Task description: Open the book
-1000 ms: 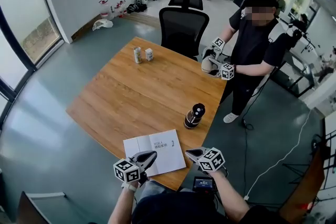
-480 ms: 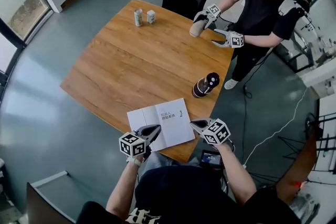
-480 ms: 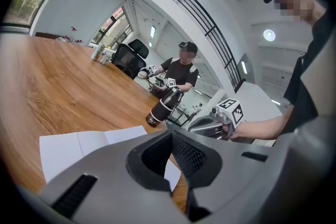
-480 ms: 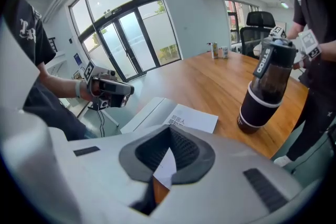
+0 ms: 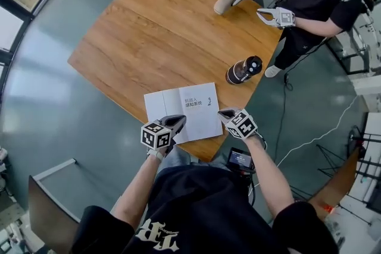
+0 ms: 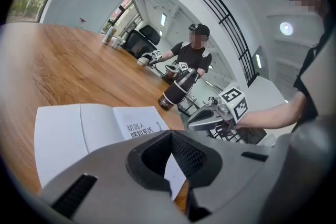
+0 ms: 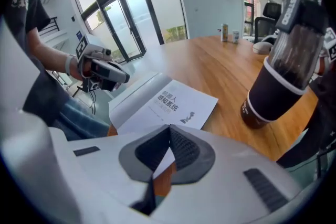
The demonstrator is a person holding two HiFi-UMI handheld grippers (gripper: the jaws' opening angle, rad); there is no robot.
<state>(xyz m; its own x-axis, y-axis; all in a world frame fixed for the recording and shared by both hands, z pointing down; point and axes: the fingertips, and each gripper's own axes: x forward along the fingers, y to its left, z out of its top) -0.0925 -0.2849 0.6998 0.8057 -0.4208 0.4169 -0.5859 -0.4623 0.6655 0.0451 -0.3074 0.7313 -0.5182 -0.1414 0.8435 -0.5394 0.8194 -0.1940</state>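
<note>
Both shut and empty, left gripper (image 5: pixel 180 119) and right gripper (image 5: pixel 222 112) hang by white open paper book (image 5: pixel 178 105) at brown wooden table's (image 5: pixel 155 38) lower-centre edge, bare wood above.

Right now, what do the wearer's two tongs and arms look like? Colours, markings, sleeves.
The left tongs and right tongs are grey moulded shells with dark cross-hatched pads. Each carries a white cube printed with black square markers. No cable is visible on either. The wearer has a black short-sleeved T-shirt with white lettering; the forearms are bare.

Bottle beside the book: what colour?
Bottle: dark body, white band, smoky clear top. The right gripper view shows it best.
</note>
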